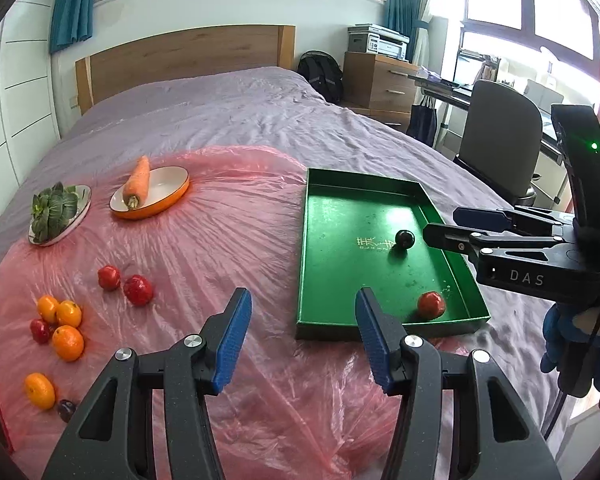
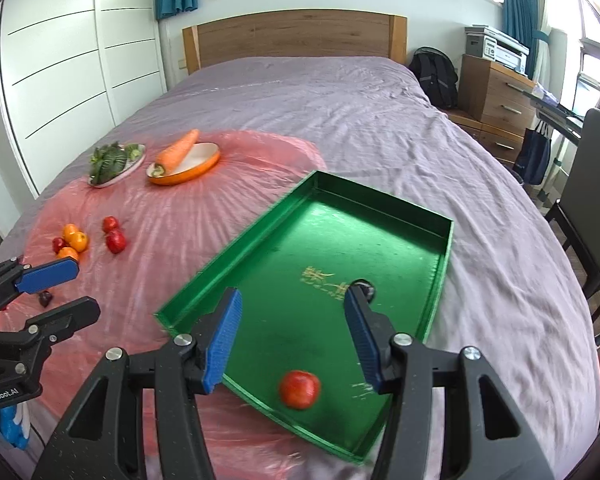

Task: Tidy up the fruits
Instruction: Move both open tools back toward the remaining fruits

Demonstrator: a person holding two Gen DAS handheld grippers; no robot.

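Left hand-held gripper (image 1: 303, 336): jaws parted, nothing between the blue pads, poised above the pink plastic sheet (image 1: 220, 240) just left of the green tray (image 1: 305, 240). Right hand-held gripper (image 2: 292, 336): jaws spread wide, holding nothing, hovering over the tray's near end; seen also from the left wrist view, reaching in from the right over the tray's right wall, held by a blue-gloved hand (image 1: 567, 340).

Inside the tray, two fruits: one red fruit (image 2: 299, 389) near the front corner, one dark round fruit (image 1: 404, 239) near the middle, beside the gold lettering, partly hidden behind the right finger in the right wrist view.

Out on the pink sheet, left of the tray: two red fruits (image 1: 138, 289) side by side; beyond them a cluster of three oranges (image 1: 68, 342) with one small red fruit (image 1: 40, 330) touching them; nearer the sheet's edge, a fourth orange (image 1: 40, 391) with one small dark fruit (image 1: 66, 409) just beside it.

Further back on the sheet, two dishes: an orange-rimmed dish (image 1: 172, 200) carrying one carrot (image 1: 138, 182) laid across its rim, and a white plate (image 1: 84, 196) bearing leafy greens (image 1: 54, 212).

All of it resting on a bed (image 1: 240, 120) with a purple cover.
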